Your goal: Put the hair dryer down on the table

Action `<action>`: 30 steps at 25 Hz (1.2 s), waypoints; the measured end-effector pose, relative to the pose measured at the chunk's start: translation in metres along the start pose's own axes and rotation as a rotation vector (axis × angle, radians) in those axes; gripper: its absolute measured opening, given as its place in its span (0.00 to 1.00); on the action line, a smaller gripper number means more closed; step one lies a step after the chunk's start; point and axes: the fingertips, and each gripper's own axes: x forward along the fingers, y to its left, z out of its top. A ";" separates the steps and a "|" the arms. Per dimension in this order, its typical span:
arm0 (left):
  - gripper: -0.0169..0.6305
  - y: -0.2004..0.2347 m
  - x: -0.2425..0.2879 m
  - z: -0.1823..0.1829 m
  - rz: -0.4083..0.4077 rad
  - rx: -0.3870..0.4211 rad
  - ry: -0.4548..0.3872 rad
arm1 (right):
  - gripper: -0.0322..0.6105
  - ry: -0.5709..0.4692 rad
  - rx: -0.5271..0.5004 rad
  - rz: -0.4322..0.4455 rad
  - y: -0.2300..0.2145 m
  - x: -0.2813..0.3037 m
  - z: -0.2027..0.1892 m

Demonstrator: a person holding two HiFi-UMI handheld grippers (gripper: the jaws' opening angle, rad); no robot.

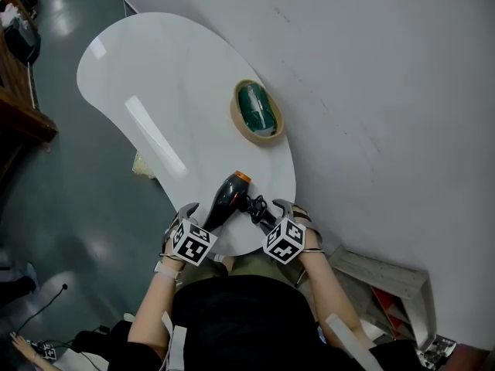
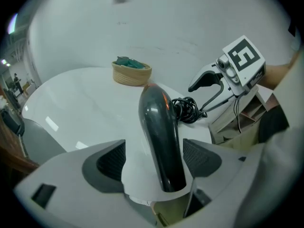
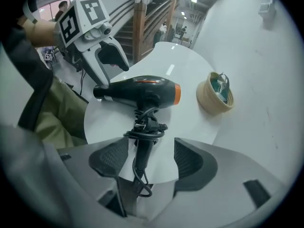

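At the desk's (image 1: 155,76) 6 o'clock edge, left gripper (image 1: 188,210) and right gripper (image 1: 285,207) tilt steeply down, fingers (image 2: 107,163) apart, straddling the hair dryer (image 1: 227,195).

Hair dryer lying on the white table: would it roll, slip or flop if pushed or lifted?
The hair dryer probably won't roll far, since its handle juts out from the barrel. That glossy, rounded barrel looks slippery to grip. The bundled cord seems floppy and might dangle or snag.
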 end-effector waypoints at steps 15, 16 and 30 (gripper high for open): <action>0.19 0.073 -0.120 0.034 0.069 -0.080 -0.225 | 0.34 -0.121 0.082 -0.191 -0.010 -0.057 0.080; 0.13 0.077 -0.129 0.037 0.069 -0.104 -0.256 | 0.32 -0.147 0.090 -0.197 -0.010 -0.060 0.090; 0.04 0.133 -0.252 0.045 0.329 -0.052 -0.523 | 0.12 -0.560 0.291 -0.126 -0.004 -0.121 0.231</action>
